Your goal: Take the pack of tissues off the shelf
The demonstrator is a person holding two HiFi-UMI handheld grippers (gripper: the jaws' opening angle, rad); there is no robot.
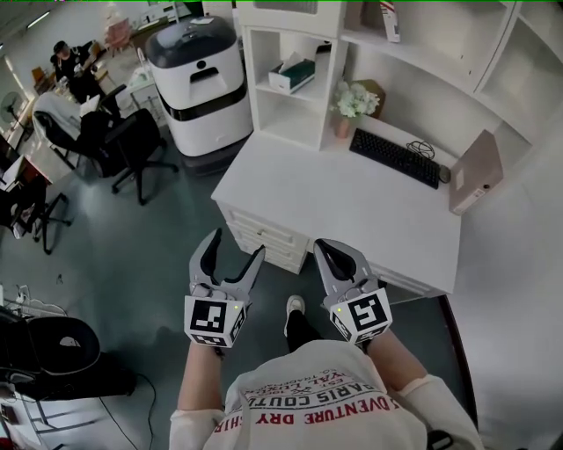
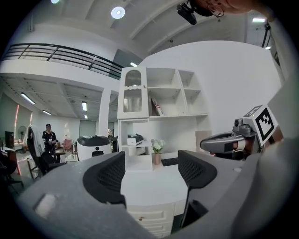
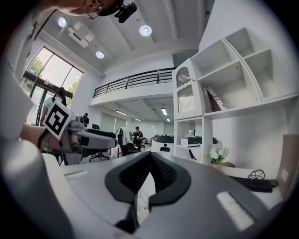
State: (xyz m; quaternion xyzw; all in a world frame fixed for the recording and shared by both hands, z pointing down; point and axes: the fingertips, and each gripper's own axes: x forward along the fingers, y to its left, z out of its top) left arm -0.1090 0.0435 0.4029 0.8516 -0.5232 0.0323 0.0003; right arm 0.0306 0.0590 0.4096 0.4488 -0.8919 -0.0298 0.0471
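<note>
I stand well back from the white table (image 1: 352, 206), both grippers held in front of my chest, so I judge the step in hand to be the reach. I should carry my left gripper (image 1: 236, 248) over the table's front edge and meet the shelf unit (image 1: 290, 119) level, clear of its uprights. Its jaws stand apart with nothing between them. My right gripper (image 1: 325, 250) has its jaws closed together, empty. The low open compartment holds the pack of tissues (image 1: 292, 75) alone, a higher one holds what looks like a leaning book (image 1: 390, 22), and the small pot (image 1: 343, 126) beside the unit holds white flowers.
</note>
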